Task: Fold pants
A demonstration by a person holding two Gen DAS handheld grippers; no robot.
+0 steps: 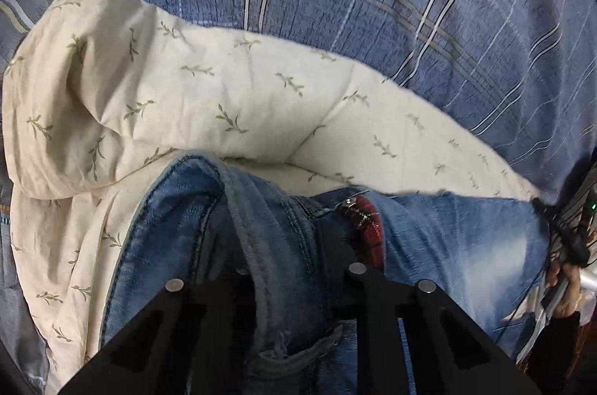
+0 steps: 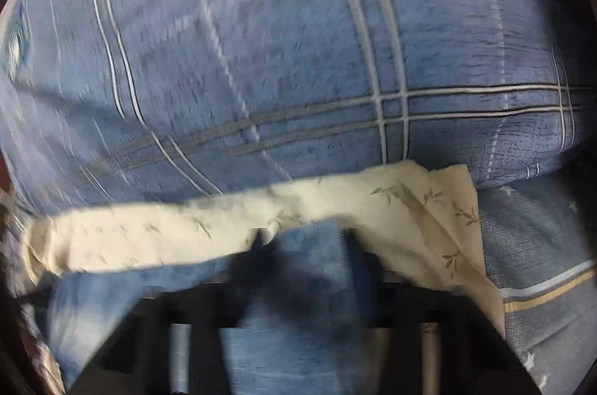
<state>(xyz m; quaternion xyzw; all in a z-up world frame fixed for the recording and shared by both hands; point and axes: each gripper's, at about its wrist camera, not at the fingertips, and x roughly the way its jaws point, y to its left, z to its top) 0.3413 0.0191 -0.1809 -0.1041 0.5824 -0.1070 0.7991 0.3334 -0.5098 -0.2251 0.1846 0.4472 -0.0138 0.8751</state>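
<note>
The pants are blue denim jeans point(image 1: 447, 238) lying on a cream leaf-print quilt point(image 1: 224, 104). In the left wrist view my left gripper point(image 1: 294, 231) is shut on a bunched fold of the jeans; its red-taped right finger point(image 1: 363, 223) shows, the left finger is buried under denim. In the blurred right wrist view my right gripper point(image 2: 306, 242) has its dark fingers point(image 2: 261, 249) on either side of a band of the jeans point(image 2: 309, 283), clamping it. The other hand and gripper show at the left view's right edge point(image 1: 571, 245).
A blue plaid duvet point(image 1: 373, 3) bulges behind the quilt and fills the upper part of the right wrist view point(image 2: 280, 59). The cream quilt's edge point(image 2: 410, 208) crosses in front of it. A grey star-print sheet point(image 2: 541, 283) lies at the right.
</note>
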